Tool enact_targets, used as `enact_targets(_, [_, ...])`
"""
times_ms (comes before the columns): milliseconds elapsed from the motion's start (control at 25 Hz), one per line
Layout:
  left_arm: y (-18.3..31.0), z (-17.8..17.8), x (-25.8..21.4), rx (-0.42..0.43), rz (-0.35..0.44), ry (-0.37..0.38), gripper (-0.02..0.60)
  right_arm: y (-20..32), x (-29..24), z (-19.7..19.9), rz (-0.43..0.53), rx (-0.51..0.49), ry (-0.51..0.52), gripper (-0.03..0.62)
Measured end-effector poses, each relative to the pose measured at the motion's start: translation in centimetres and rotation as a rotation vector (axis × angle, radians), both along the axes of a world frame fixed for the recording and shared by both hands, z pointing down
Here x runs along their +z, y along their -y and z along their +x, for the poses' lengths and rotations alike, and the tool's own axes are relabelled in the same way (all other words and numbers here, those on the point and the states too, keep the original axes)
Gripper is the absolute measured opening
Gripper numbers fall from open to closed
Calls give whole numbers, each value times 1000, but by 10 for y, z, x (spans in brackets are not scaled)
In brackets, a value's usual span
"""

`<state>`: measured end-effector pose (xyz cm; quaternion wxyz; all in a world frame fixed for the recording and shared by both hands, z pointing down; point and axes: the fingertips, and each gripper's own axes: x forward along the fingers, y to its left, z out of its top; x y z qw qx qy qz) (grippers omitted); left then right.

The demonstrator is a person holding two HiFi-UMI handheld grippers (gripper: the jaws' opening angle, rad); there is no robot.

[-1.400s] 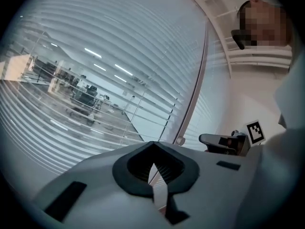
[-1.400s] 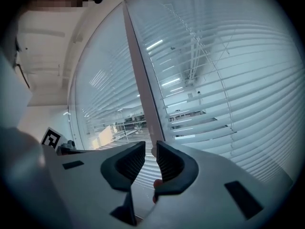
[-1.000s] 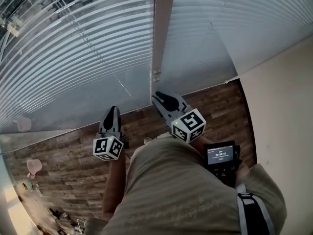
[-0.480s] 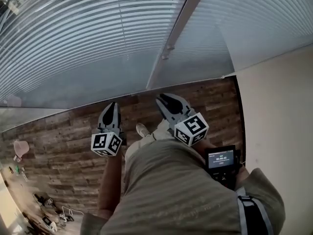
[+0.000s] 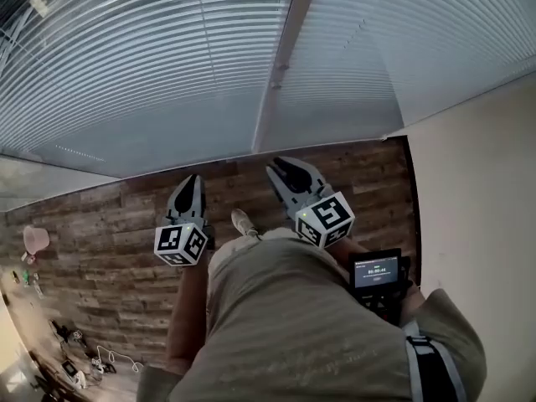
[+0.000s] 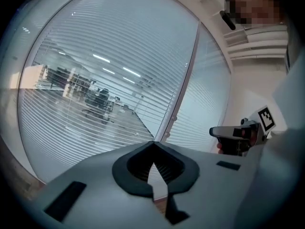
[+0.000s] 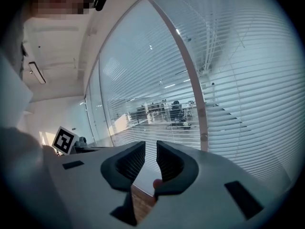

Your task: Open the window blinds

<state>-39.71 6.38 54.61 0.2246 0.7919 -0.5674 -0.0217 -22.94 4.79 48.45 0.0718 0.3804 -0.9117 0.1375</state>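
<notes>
White slatted blinds [image 5: 151, 65] hang lowered over the window, their slats tilted so the room beyond shows through. A second blind [image 5: 435, 32] covers the pane to the right of the pale window post [image 5: 280, 65]. My left gripper [image 5: 191, 182] is held out in front of the person's body, short of the blinds, jaws shut and empty [image 6: 153, 144]. My right gripper [image 5: 276, 170] is beside it, pointing at the foot of the post, and touches nothing. Its pads [image 7: 151, 149] stand a little apart with nothing between them. Thin cords [image 7: 209, 46] hang at the right blind.
A wood-plank floor [image 5: 109, 224] runs below the blinds. A beige wall [image 5: 477, 191] closes the right side. Small items and cables [image 5: 75, 358] lie on the floor at lower left. A small screen device [image 5: 377, 270] sits at the person's waist, and a shoe [image 5: 244, 223] shows between the grippers.
Both grippers have travelled with the person across the floor, and more floor now shows below the left blind. Neither gripper's jaws have changed.
</notes>
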Motion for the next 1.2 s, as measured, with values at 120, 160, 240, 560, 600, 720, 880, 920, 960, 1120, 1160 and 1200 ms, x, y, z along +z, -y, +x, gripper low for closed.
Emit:
enact_targets(120, [-14, 22, -3, 0, -4, 0, 14, -10, 1, 15, 9, -3, 11, 80])
enact_targets(160, [-19, 30, -4, 9, -8, 2, 14, -14, 3, 20, 4, 2, 15, 80])
enact_targets(240, [-25, 48, 3, 37, -17, 7, 13, -20, 17, 35, -14, 15, 25, 80])
enact_targets(560, [-103, 128, -11, 83, -39, 21, 14, -105, 6, 115, -30, 44, 27, 80])
enact_targets(600, [-113, 142, -11, 88, -38, 31, 14, -116, 8, 128, -36, 49, 24, 80])
enact_targets(720, [-148, 187, -10, 96, -42, 12, 12, -154, 18, 165, -56, 55, 16, 80])
enact_targets(880, [-201, 232, -6, 105, -53, -24, 14, -206, 27, 197, -75, 49, 18, 80])
enact_targets(920, [-214, 241, -3, 105, -60, -27, 14, -217, 29, 205, -78, 47, 19, 80])
enact_targets(960, [-226, 249, -1, 103, -67, -27, 14, -228, 29, 212, -79, 45, 19, 80])
enact_targets(1120, [-272, 269, 0, 78, -83, -9, 14, -263, 33, 235, -94, 32, 35, 80])
enact_targets(1160, [-284, 271, 2, 70, -87, -6, 14, -273, 35, 238, -96, 29, 41, 80])
enact_targets(1200, [-296, 271, 4, 63, -90, -4, 14, -283, 35, 238, -94, 25, 46, 80])
